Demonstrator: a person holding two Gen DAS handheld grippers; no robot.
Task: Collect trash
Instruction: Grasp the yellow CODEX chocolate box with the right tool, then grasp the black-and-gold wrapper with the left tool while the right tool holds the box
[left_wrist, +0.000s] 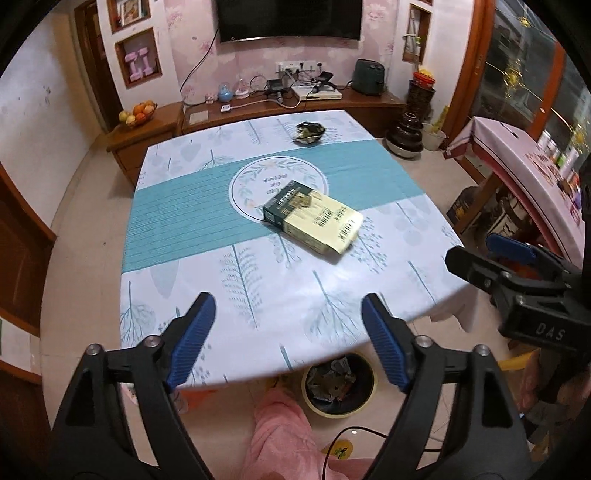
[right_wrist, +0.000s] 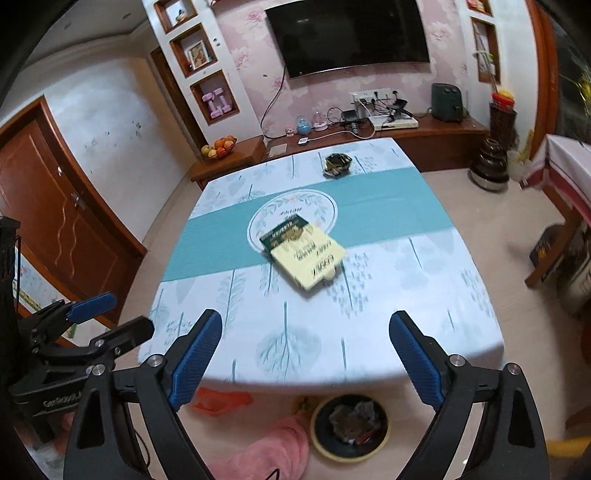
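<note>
Fingers (left_wrist: 195, 343) of both grippers gaping wide, empty; hovering at table (left_wrist: 369, 295) edge w/ box (left_wrist: 314, 221) ahead, long axis diagonal, R gripper (right_wrist: 306, 354) nearer

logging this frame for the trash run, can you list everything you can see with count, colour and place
table: 1, white and teal leaf-print cloth, centre of room
carton: 1, cream and dark green, flat near table centre
crumpled wrapper: 1, dark green, far end of table
trash bin: 1, black with pale rim, on floor under near table edge, scraps inside
orange bag: 1, on floor left of bin
tv: 1, black, on far wall
fruit bowl: 1, orange and yellow fruit, on wooden cabinet
pink trouser leg: 1, beside the bin
left gripper: 1, black, blue fingers, open, nothing between
right gripper: 1, same, open, nothing between
</note>
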